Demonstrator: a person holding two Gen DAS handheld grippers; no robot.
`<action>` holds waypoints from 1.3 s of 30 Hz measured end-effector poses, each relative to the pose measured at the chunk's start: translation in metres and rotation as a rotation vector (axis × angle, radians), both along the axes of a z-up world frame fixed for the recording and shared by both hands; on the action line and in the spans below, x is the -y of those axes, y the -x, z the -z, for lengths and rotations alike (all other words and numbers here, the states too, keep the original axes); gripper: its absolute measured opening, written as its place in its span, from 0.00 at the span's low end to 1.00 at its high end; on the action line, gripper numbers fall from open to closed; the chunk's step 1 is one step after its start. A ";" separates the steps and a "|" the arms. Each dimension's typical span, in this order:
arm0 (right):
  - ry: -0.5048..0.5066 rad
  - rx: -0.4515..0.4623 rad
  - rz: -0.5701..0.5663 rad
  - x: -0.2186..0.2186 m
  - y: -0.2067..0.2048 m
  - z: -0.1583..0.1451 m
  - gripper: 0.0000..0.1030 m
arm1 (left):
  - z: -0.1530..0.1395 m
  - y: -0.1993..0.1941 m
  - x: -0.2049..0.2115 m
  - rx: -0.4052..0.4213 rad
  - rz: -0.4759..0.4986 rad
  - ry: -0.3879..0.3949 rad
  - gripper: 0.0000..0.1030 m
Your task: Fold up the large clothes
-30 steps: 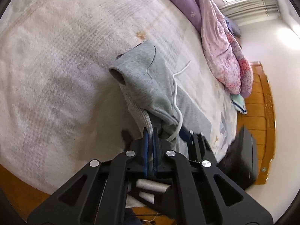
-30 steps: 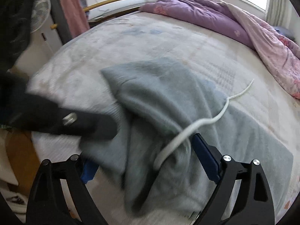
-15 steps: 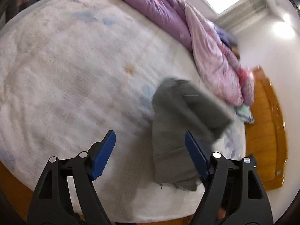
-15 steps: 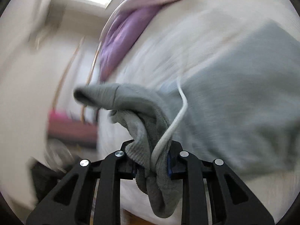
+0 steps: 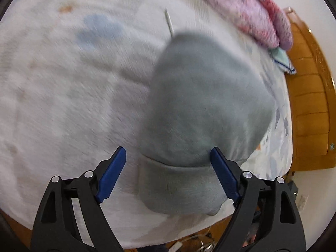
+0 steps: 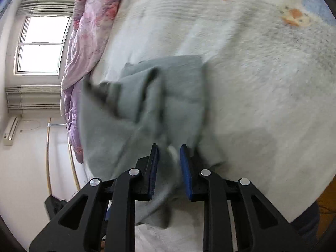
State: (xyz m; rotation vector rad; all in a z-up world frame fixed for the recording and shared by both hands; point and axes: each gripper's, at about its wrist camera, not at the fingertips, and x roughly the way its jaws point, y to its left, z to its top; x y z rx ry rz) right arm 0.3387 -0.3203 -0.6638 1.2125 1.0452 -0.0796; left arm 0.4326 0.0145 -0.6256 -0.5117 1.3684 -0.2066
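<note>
Grey sweatshirt (image 6: 147,105) pinched in right tool (image 6: 169,168), left tool (image 5: 168,168) spread

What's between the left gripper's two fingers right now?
In the left wrist view, the open left gripper frames the grey garment's ribbed hem lying on the bed, untouched.

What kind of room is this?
Most likely a bedroom. A gray garment lies on a big bed with a wooden frame, a pink and purple quilt is bunched along it, and there is a window.
</note>
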 end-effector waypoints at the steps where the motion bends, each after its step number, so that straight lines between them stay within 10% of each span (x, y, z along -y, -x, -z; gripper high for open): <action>1: 0.012 -0.005 -0.006 0.005 0.000 0.000 0.23 | 0.010 0.000 0.004 -0.012 0.002 -0.016 0.83; 4: 0.033 -0.009 -0.052 0.022 -0.004 -0.009 0.39 | 0.028 -0.004 0.004 -0.055 -0.018 0.010 0.84; 6: 0.041 -0.012 -0.081 0.030 -0.015 -0.009 0.79 | 0.031 -0.008 0.007 -0.065 -0.021 0.012 0.85; 10: -0.015 -0.011 -0.135 0.043 -0.026 0.002 0.79 | 0.027 -0.012 0.028 -0.059 0.002 -0.034 0.85; 16: 0.296 0.144 -0.371 0.002 -0.061 -0.061 0.79 | 0.026 -0.011 0.033 -0.060 0.001 -0.055 0.85; 20: 0.321 0.204 -0.501 -0.029 -0.088 -0.069 0.79 | 0.025 -0.011 0.033 -0.063 -0.002 -0.056 0.85; 22: 0.231 0.185 -0.539 -0.039 -0.105 -0.049 0.49 | 0.024 -0.009 0.031 -0.062 -0.006 -0.054 0.85; 23: 0.211 0.168 -0.547 -0.041 -0.109 -0.042 0.11 | 0.022 -0.009 0.029 -0.062 -0.009 -0.051 0.85; 24: 0.179 0.145 -0.546 -0.040 -0.111 -0.034 0.06 | 0.021 -0.013 0.033 -0.060 -0.015 -0.047 0.85; 31: 0.225 0.203 -0.497 -0.005 -0.114 -0.071 0.03 | -0.013 -0.008 0.006 0.059 -0.068 0.027 0.85; 39: 0.234 0.034 -0.434 0.008 -0.111 -0.016 0.15 | 0.048 -0.023 0.032 -0.075 0.045 0.041 0.86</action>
